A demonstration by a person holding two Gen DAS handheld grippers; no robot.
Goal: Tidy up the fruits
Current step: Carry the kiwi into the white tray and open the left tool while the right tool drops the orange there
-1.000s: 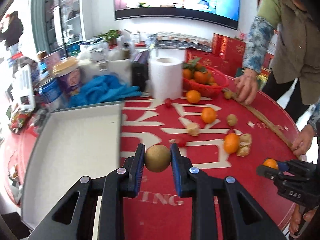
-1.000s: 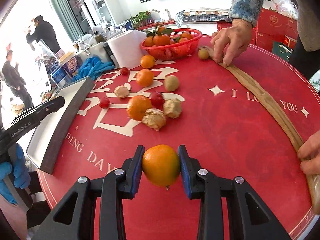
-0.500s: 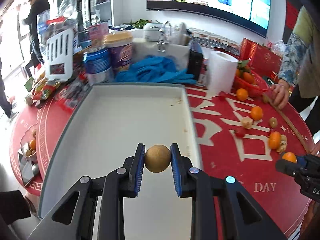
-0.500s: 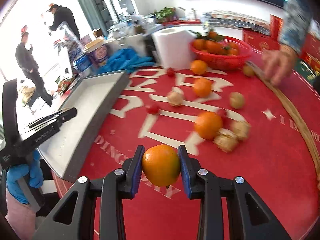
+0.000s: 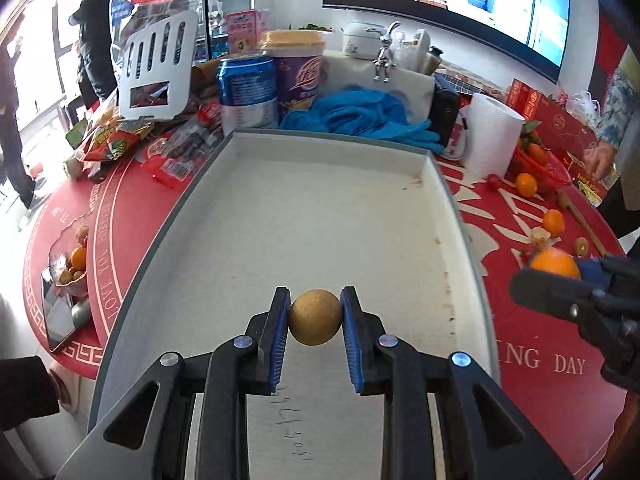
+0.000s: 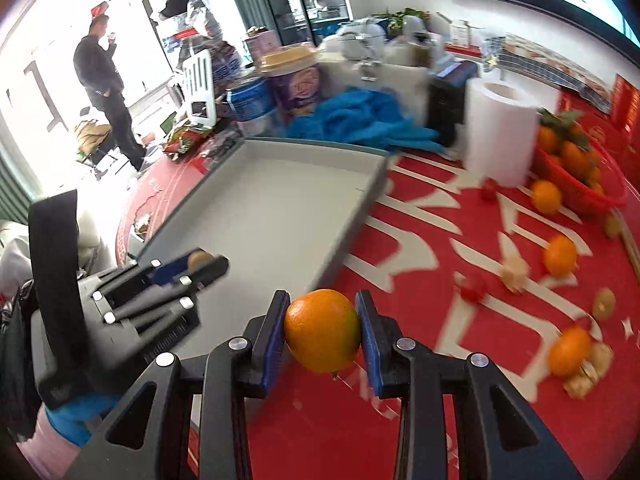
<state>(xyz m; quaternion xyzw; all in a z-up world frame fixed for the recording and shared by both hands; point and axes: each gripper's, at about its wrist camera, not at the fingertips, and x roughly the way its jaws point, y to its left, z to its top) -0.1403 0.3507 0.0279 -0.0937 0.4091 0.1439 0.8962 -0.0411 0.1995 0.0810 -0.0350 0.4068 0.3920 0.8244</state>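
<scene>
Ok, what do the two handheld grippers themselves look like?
Both match: the left gripper and right gripper have black plastic scissor-style arms with silver rivets and ribbed blue pads. The hand on the left one wears a blue glove.

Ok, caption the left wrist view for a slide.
Left gripper holds a brown round fruit above the empty grey tray.

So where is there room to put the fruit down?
The white tray is bare all over, between its grey rims. The red tablecloth near the right claw is bare too. By the red basket, loose fruit crowds the cloth.
</scene>
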